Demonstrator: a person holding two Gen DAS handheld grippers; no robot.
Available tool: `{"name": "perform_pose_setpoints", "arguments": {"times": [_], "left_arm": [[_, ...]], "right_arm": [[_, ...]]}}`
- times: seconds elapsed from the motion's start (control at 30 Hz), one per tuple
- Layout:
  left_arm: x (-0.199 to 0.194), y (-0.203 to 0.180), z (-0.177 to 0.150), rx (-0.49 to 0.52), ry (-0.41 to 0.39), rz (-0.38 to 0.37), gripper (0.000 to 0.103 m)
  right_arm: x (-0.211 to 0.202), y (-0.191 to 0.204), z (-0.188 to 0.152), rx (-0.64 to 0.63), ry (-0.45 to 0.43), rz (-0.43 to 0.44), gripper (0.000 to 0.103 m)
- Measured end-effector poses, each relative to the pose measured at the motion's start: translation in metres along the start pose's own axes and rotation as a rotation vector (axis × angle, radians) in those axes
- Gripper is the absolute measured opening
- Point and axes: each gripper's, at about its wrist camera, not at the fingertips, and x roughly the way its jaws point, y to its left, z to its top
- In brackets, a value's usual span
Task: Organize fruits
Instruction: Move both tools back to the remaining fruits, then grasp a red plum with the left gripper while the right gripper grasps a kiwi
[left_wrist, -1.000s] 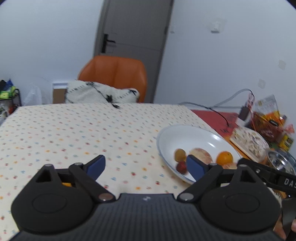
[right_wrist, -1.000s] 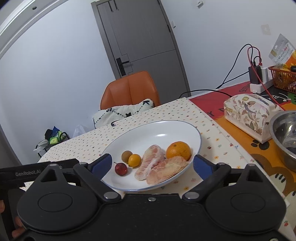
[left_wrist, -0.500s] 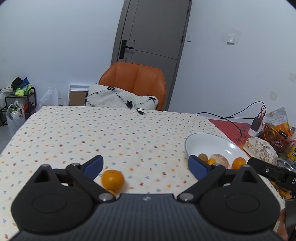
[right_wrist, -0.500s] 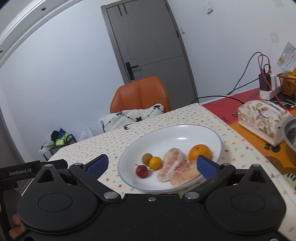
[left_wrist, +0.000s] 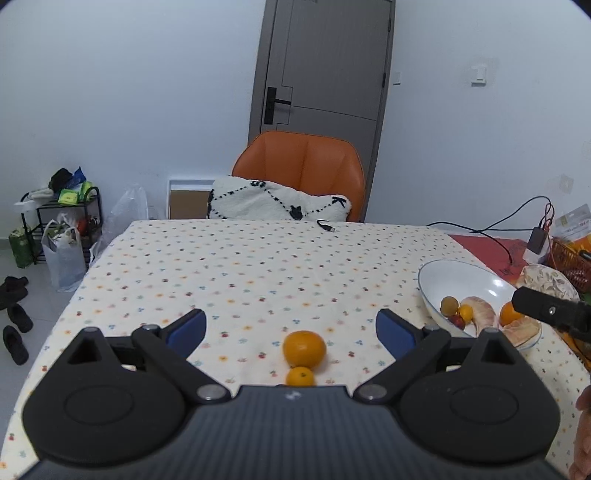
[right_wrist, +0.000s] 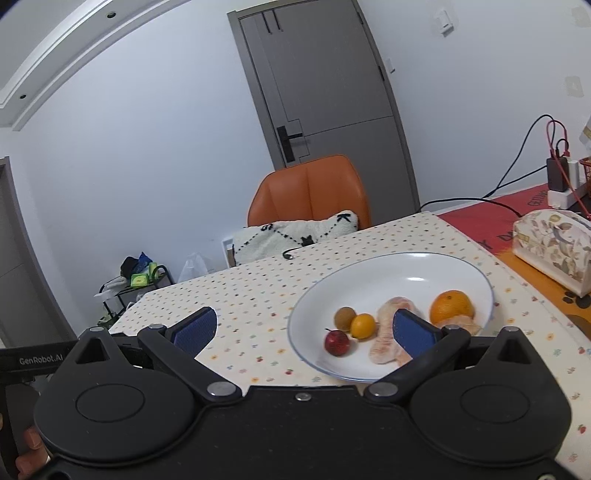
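While both tongs stand apart and empty | left tongs (left_wrist: 291, 328) frame a large orange (left_wrist: 304, 349) and small orange (left_wrist: 300, 376) loose on the surface (left_wrist: 258, 266) | right tongs (right_wrist: 303, 326) face the plate (right_wrist: 424, 266) already holding fruit | two oranges left.

Glossy white plate (right_wrist: 476, 275), matt printed tablecloth (left_wrist: 258, 266), fuzzy cushion (left_wrist: 273, 201)

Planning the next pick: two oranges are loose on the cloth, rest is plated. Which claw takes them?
Left, probably. Its open claw faces the big orange and the small orange, both lying between its fingers' line. The right claw, open and empty, faces the plate.
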Motion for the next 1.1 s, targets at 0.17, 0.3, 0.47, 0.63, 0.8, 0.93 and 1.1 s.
{"name": "perform_pose_setpoints", "arguments": {"times": [0.17, 0.3, 0.47, 0.63, 0.8, 0.93, 1.1], "left_arm": [[-0.006, 0.010, 0.000, -0.005, 0.000, -0.005, 0.098], [-0.012, 0.016, -0.003, -0.010, -0.015, -0.017, 0.097], [-0.017, 0.020, -0.008, -0.005, -0.014, -0.033, 0.097], [-0.015, 0.025, -0.014, -0.011, -0.003, -0.039, 0.095], [-0.010, 0.032, -0.021, -0.032, 0.024, -0.060, 0.087], [-0.002, 0.037, -0.025, -0.046, 0.054, -0.070, 0.073], [0.005, 0.044, -0.031, -0.066, 0.083, -0.080, 0.058]], "right_arm": [[0.001, 0.014, -0.001, -0.020, 0.009, 0.033, 0.103], [0.000, 0.025, -0.002, -0.038, 0.014, 0.057, 0.103], [0.002, 0.033, -0.005, -0.045, 0.017, 0.080, 0.103], [0.003, 0.041, -0.009, -0.040, 0.029, 0.093, 0.103], [0.008, 0.051, -0.014, -0.063, 0.053, 0.129, 0.103], [0.013, 0.059, -0.017, -0.076, 0.075, 0.150, 0.103], [0.020, 0.068, -0.022, -0.093, 0.127, 0.200, 0.103]]}}
